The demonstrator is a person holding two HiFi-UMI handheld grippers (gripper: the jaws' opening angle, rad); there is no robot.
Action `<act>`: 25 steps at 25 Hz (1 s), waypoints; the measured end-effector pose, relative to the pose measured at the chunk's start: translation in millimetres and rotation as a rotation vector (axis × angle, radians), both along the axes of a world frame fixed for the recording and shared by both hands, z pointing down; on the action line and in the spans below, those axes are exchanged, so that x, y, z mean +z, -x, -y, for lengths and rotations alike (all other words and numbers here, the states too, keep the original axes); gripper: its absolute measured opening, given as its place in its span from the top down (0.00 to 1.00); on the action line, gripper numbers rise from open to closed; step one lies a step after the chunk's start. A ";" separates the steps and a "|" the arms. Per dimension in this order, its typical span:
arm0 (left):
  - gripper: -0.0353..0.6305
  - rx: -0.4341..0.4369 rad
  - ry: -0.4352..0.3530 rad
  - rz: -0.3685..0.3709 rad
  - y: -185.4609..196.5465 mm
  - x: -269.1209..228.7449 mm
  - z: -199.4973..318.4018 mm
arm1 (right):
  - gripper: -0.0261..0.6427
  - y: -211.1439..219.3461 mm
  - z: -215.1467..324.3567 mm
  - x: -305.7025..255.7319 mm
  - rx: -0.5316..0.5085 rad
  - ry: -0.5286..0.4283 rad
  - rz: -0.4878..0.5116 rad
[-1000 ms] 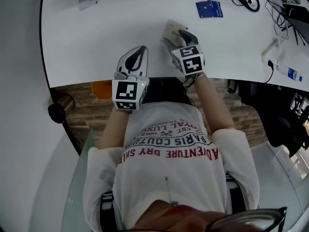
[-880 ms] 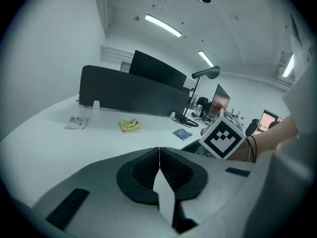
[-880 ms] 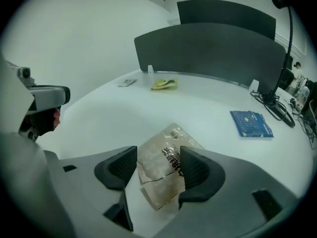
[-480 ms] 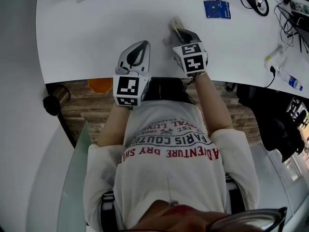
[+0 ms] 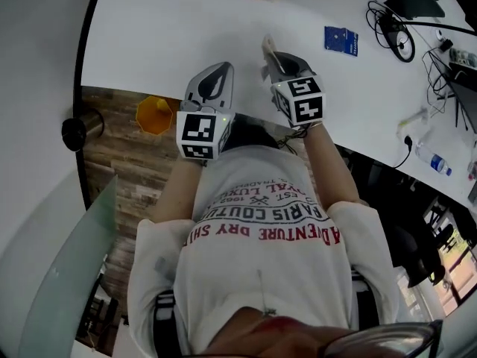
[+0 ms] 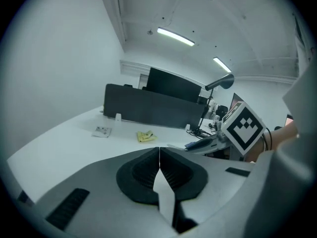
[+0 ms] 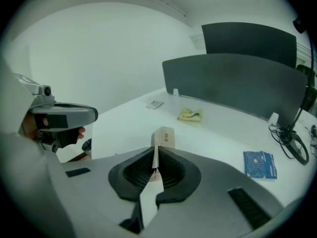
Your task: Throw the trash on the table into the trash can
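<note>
Between the fingertips of the right gripper [image 7: 155,156] we find the trash piece, a flat beige card [image 7: 165,136]. The jaws have just been closing and now stand shut on its lower part, so that the rest sticks out past the tips, nearly edge-on to us. From the head view the card [image 5: 266,48] pokes forward out of the right gripper [image 5: 276,64] over the white table [image 5: 164,28]. The left gripper [image 6: 159,151] has its jaws together with nothing between them; it sits just to the left of the right one, by the table's near edge.

Beyond the right fingers, farther up the table, lie a crumpled yellow paper [image 7: 190,114] and, past it, a small slip [image 7: 155,104]. To the right of those fingers we see a blue packet [image 7: 260,164] and a tangle of black cables [image 7: 290,145]. A dark partition [image 7: 237,78] stands along the table's far side, with a monitor [image 6: 173,87] behind it.

Left of the left fingers and below them, the orange trash can [image 5: 155,114] stands on the wooden floor [image 5: 119,177], just off the table's curved edge, and a round dark object [image 5: 74,130] sits farther left. The walls are white, and strip lights [image 6: 174,37] run across the ceiling
</note>
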State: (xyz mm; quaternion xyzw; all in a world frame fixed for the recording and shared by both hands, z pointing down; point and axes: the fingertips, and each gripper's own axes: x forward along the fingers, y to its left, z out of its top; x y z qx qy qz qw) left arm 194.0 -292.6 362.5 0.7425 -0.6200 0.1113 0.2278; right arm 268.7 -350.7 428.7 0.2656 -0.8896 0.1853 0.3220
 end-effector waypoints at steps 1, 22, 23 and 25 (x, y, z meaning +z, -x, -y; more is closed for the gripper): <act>0.91 -0.039 -0.010 0.007 4.9 -6.2 -8.2 | 0.91 8.1 -7.4 -8.4 -0.043 -0.002 0.025; 0.91 -1.094 0.053 0.050 196.8 21.5 -376.1 | 0.91 263.4 -324.8 7.5 -1.070 0.065 0.106; 0.91 -1.119 0.057 0.045 208.4 27.2 -392.2 | 0.91 275.3 -342.1 16.6 -1.090 0.078 0.089; 0.91 -1.166 0.074 0.031 232.3 42.7 -419.9 | 0.91 299.6 -372.3 37.5 -1.124 0.105 0.055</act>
